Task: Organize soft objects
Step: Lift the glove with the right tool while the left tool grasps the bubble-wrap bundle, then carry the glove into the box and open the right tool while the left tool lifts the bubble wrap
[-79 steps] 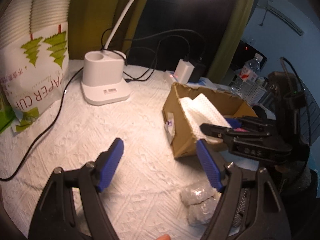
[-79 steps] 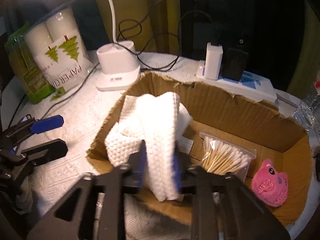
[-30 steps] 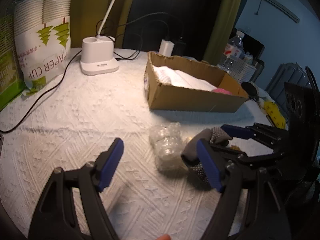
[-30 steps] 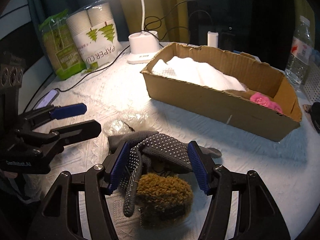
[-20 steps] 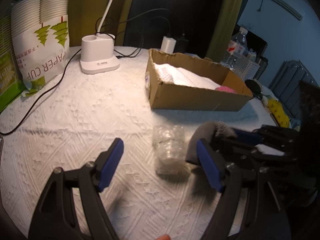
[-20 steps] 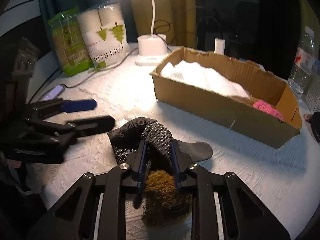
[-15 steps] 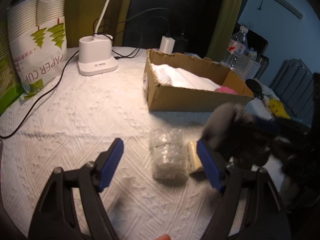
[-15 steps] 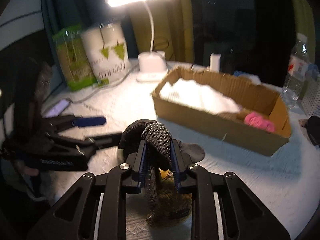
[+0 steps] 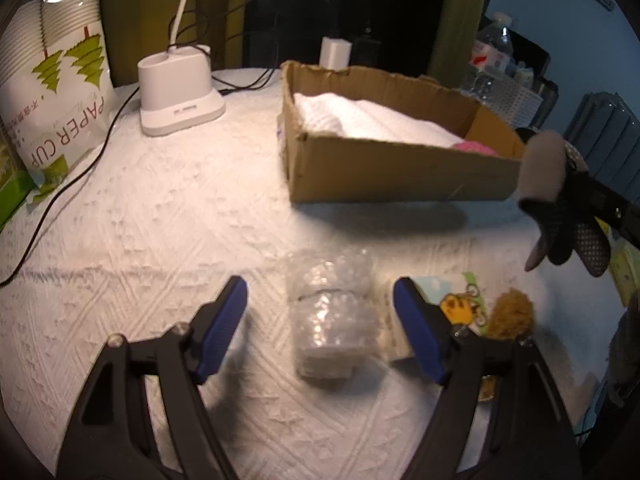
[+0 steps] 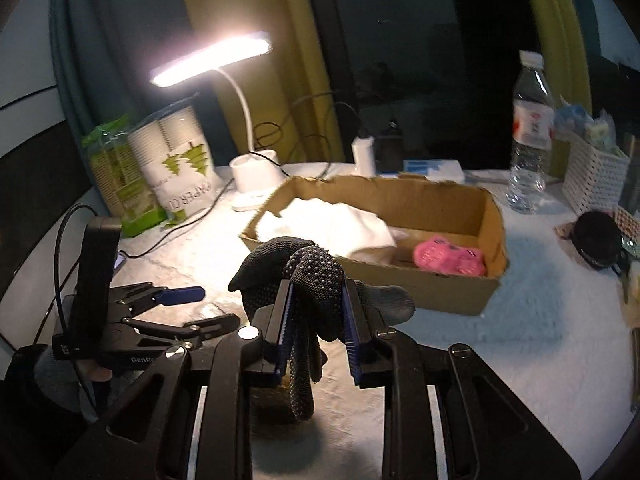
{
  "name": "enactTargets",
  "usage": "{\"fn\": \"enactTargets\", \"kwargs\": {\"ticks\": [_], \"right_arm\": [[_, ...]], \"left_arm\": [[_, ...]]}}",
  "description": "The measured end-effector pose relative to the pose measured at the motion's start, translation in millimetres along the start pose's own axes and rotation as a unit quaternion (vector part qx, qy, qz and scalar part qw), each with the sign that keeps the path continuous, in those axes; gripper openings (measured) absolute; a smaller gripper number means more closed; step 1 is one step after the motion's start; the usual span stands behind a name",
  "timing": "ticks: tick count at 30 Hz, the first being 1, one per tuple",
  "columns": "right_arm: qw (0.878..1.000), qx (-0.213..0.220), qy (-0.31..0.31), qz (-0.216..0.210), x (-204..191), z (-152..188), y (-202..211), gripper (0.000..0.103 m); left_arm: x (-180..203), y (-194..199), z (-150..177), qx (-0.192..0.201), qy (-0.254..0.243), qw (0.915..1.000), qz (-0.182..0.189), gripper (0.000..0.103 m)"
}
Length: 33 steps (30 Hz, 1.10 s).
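Note:
My right gripper [image 10: 316,320] is shut on a dark dotted work glove [image 10: 308,272] and holds it above the table, in front of the cardboard box [image 10: 440,284]. The glove [image 9: 568,216] hangs at the right in the left wrist view. The box [image 9: 400,172] holds a white towel [image 9: 360,116] and a pink plush toy [image 10: 448,260]. My left gripper [image 9: 320,332] is open and empty, its blue pads either side of a bubble-wrap bundle [image 9: 328,320] on the white cloth. A brown fuzzy object [image 9: 510,314] lies on the cloth at the right.
A white lamp base [image 9: 180,92] and a paper-cup bag [image 9: 56,92] stand at the back left, with a black cable [image 9: 60,188] across the cloth. A yellow keyring [image 9: 460,308] lies beside the fuzzy object. A water bottle [image 10: 530,136] and white basket [image 10: 592,180] stand right.
My right gripper closed on the glove and lifted it off the table, uncovering the keyring and fuzzy object. My left gripper stayed open over the bubble wrap.

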State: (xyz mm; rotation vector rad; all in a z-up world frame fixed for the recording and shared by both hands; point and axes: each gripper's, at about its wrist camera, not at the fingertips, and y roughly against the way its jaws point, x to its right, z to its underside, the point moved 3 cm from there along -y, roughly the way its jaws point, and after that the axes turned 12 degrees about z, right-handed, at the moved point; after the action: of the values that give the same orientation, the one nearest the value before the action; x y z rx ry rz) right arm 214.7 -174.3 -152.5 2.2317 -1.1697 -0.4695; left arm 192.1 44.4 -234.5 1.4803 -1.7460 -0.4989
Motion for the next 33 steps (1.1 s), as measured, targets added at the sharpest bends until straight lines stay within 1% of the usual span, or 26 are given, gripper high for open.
{"fn": "enactTargets", "kwargs": {"ticks": [3,4,6,8,10,18,26,33], "right_arm": [[1.0,-0.009,-0.003,0.008,6,7,-6,0.025],[1.0,-0.012,-0.003,0.011,8,10,-8,0.025],[1.0,-0.019,-0.004,0.017,10,13,-12,0.025],[0.999,-0.024,-0.003,0.023,12,16,-15,0.025],[0.999,-0.027,-0.004,0.026,14,18,-17,0.025],[0.999,-0.031,-0.003,0.035,14,20,-11,0.025],[0.999,-0.016,0.005,0.043,8,4,3,0.025],[0.999,0.0,0.012,0.049,6,-15,11,0.025]], "left_arm": [[0,0,1,0.005,-0.007,1.0,0.0,0.076],[1,0,1,0.005,-0.012,0.9999,0.001,0.066],[2,-5,1,-0.009,-0.018,0.9998,0.008,0.045],[3,-5,3,-0.008,-0.022,0.9996,0.012,0.041],[5,-2,2,-0.005,-0.024,0.9994,0.024,0.04],[19,25,-5,0.026,-0.041,0.9979,0.044,0.039],[34,53,-24,0.059,-0.057,0.9947,0.062,0.04],[41,68,-42,0.083,-0.069,0.9917,0.07,0.04]]}}
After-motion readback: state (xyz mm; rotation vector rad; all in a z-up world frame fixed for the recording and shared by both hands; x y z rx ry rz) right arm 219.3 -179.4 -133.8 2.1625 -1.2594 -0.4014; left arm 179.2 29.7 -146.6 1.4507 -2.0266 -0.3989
